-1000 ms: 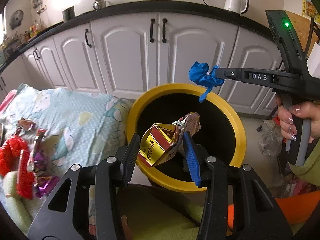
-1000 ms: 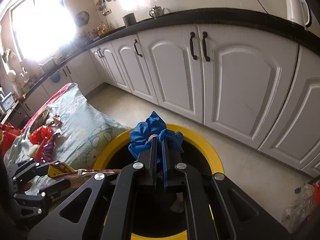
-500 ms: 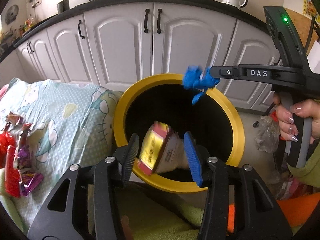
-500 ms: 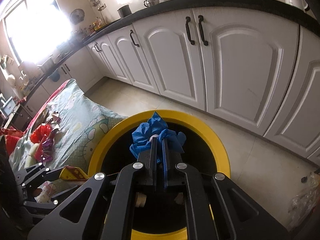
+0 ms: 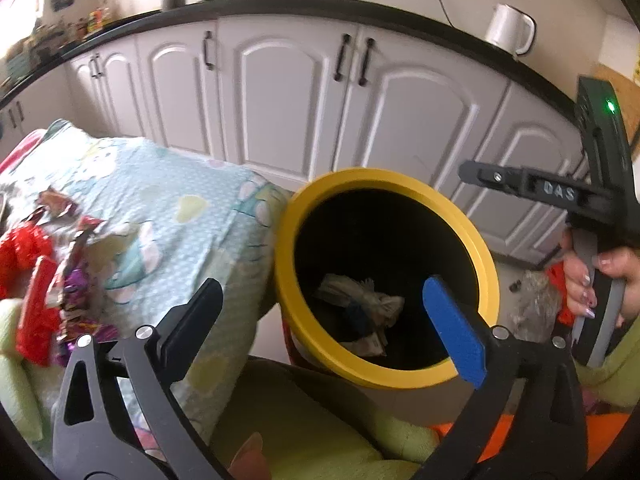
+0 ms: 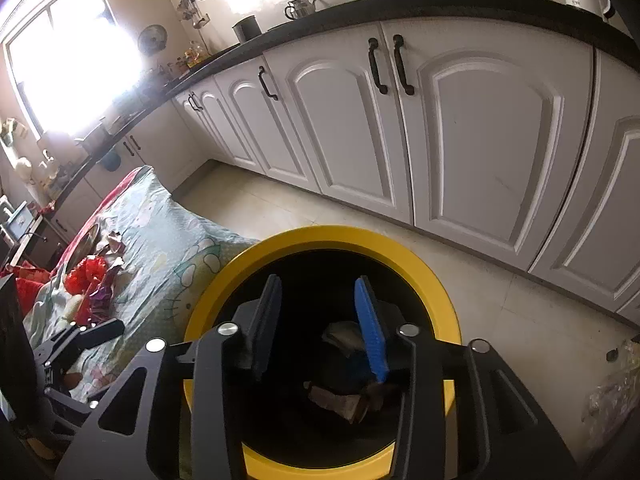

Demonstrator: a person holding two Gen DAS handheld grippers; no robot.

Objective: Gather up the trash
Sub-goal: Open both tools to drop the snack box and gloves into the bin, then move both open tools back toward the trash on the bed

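Lettering on black right gripper [image 5: 472,172] arm, right side of the left wrist view: "DAS", pale raised capitals along the bar.
Green light on the same gripper's upright black body [image 5: 600,120]: a lit dot, no text.
Crumpled wrappers inside the yellow-rimmed round bin [image 5: 384,178]: print too blurred to read.
Elsewhere: nothing legible.
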